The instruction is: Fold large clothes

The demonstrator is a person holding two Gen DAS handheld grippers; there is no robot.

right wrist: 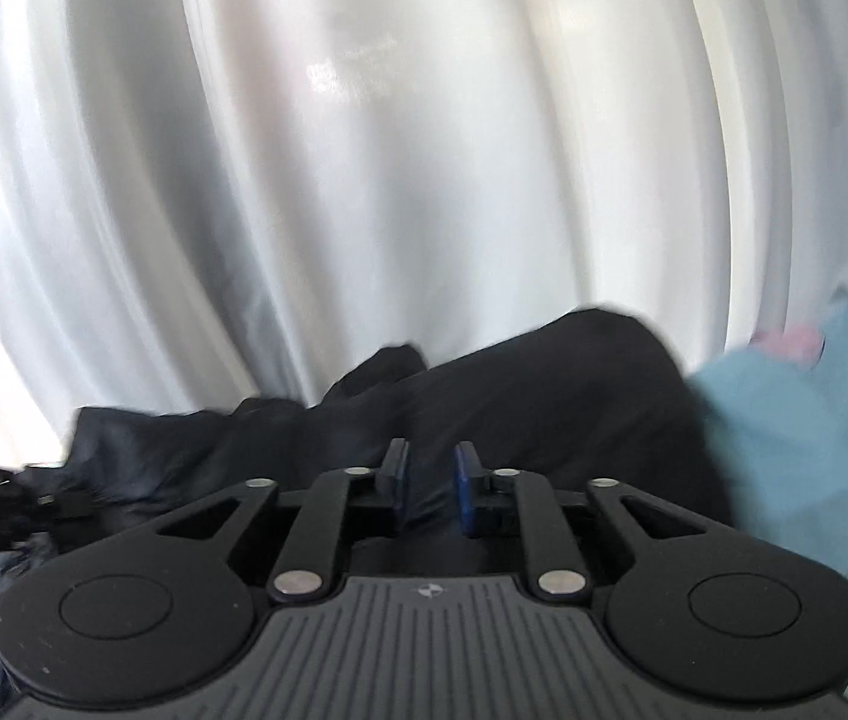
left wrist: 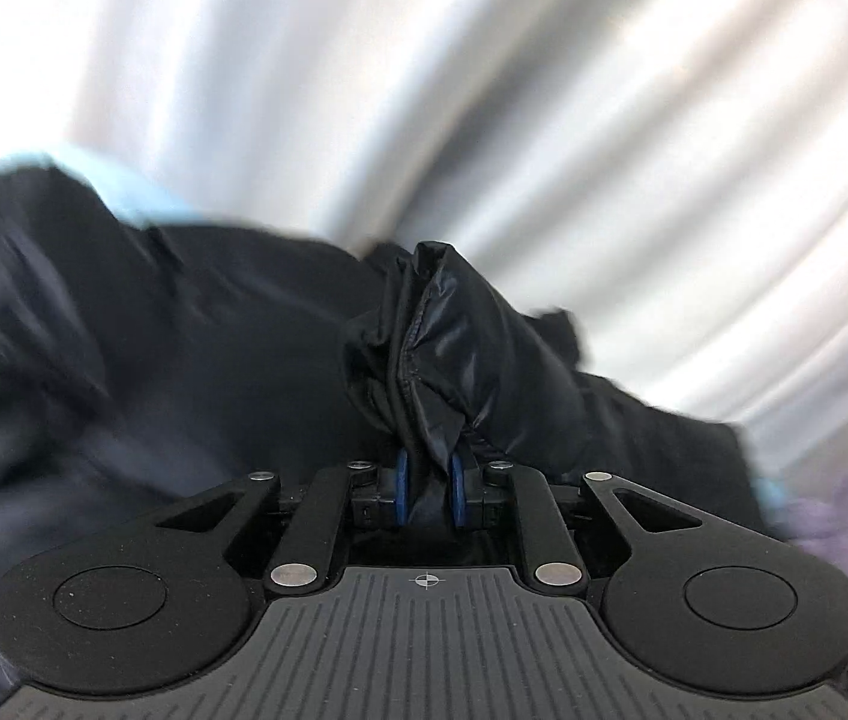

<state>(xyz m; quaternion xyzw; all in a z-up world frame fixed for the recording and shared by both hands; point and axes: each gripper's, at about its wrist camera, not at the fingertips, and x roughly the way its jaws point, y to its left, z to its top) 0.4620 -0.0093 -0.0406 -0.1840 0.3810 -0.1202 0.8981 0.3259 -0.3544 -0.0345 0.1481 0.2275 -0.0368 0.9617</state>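
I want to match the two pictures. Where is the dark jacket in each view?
Left wrist view: the dark jacket fills the lower left and middle, a fold of it pinched between the left tongs.
Right wrist view: it lies across the lower middle, with cloth between the right tongs.
Shared landmark: the white curtain behind the jacket.

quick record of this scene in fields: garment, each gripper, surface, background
garment: dark navy puffy jacket, crumpled, partly lifted
left gripper: shut on a bunched seam of the jacket
right gripper: jaws close together, dark jacket fabric between the pads
surface: light blue cloth under the jacket
background: white pleated curtain
image quality: motion blur away from the grippers
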